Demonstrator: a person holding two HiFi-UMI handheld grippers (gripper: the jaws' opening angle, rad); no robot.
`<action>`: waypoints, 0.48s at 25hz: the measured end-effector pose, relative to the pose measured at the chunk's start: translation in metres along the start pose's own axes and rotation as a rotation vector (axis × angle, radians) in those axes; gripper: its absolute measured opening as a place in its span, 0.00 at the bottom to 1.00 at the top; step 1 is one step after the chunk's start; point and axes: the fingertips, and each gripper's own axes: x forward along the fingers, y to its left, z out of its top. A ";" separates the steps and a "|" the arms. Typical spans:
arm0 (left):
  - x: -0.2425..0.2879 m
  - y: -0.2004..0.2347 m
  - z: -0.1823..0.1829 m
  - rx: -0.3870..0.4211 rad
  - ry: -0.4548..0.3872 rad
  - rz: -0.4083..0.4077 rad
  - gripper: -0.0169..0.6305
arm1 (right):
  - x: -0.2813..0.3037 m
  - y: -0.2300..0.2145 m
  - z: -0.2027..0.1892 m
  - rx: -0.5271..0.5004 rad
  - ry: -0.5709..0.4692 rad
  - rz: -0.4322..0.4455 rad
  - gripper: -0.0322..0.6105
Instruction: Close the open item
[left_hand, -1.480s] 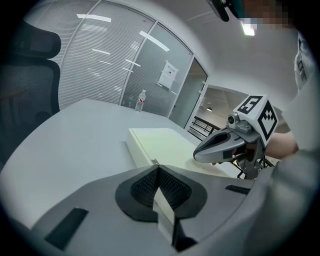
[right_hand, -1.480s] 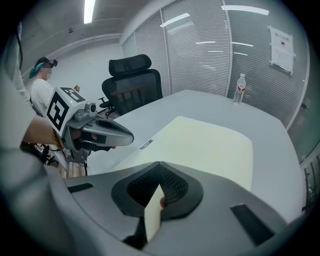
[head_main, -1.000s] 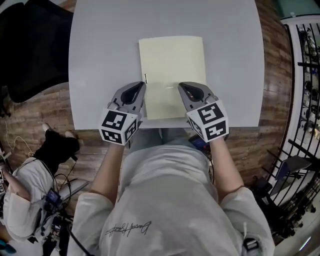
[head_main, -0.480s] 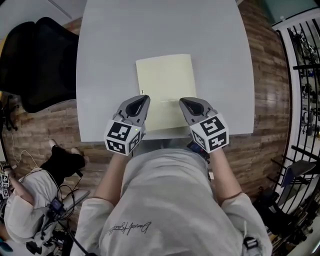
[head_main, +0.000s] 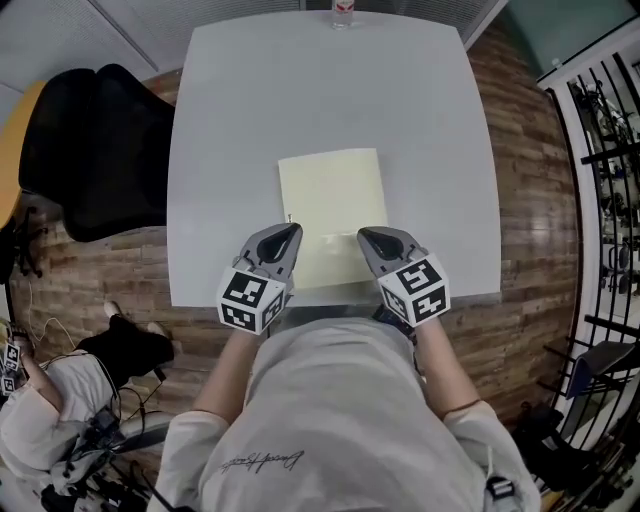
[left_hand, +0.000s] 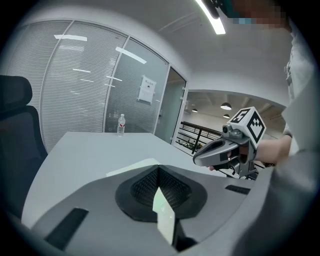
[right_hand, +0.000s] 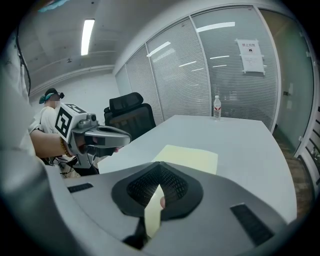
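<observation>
Folder (head_main: 332, 195), pale yellow, lies flat and seemingly closed near the middle of the counter (head_main: 240, 110). Left tool (head_main: 287, 233) and right tool (head_main: 366, 237) sit over its near edge, both clenched, apparently on nothing. Bottle (head_main: 342, 10) stands at the far edge.

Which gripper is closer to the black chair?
Left. The left gripper is right of the chair, at the folder's left edge; the right gripper is farther right, near its other edge.
</observation>
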 end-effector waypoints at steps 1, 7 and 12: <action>-0.001 0.000 0.000 0.000 0.000 0.001 0.04 | 0.000 0.000 0.000 0.000 -0.001 0.002 0.07; -0.003 -0.003 0.001 0.006 0.001 -0.003 0.04 | -0.001 0.003 0.004 -0.001 -0.011 0.015 0.07; -0.003 -0.001 0.004 0.001 -0.008 -0.009 0.04 | 0.000 0.005 0.010 -0.009 -0.019 0.024 0.07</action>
